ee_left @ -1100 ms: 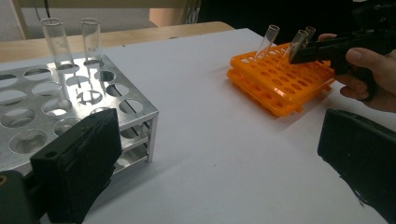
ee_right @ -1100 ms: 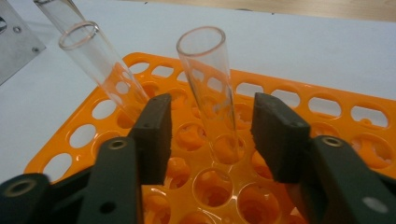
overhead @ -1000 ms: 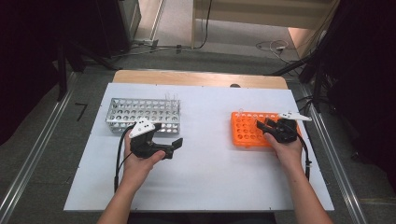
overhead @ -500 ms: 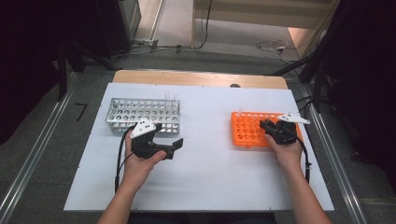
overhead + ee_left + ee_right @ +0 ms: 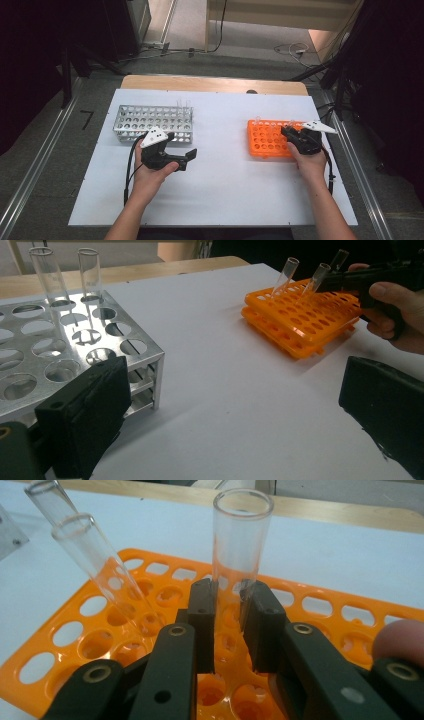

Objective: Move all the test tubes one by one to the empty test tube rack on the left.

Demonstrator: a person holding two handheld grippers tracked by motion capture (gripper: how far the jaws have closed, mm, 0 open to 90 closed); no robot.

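Down at the near edge of the white bench (image 5: 220,200), the person's forearms come in from the bottom. Left gripper (image 5: 186,158) sits just in front of the metal rack (image 5: 150,121), jaws spread wide with nothing between them, basically just hanging over bare bench. Over on the right side, the right gripper (image 5: 229,625) has just been closing and its jaws are now clamped on a clear glass tube (image 5: 240,545), which stands upright over the orange rack (image 5: 310,610), lower end down among the holes. Two more tubes (image 5: 95,560) lean tilted in the same rack, just beside the held one. Farther back, the metal rack has a couple of upright tubes (image 5: 90,275) at its far corner, and behind it all runs a wooden strip (image 5: 215,84) of the bench's far edge.
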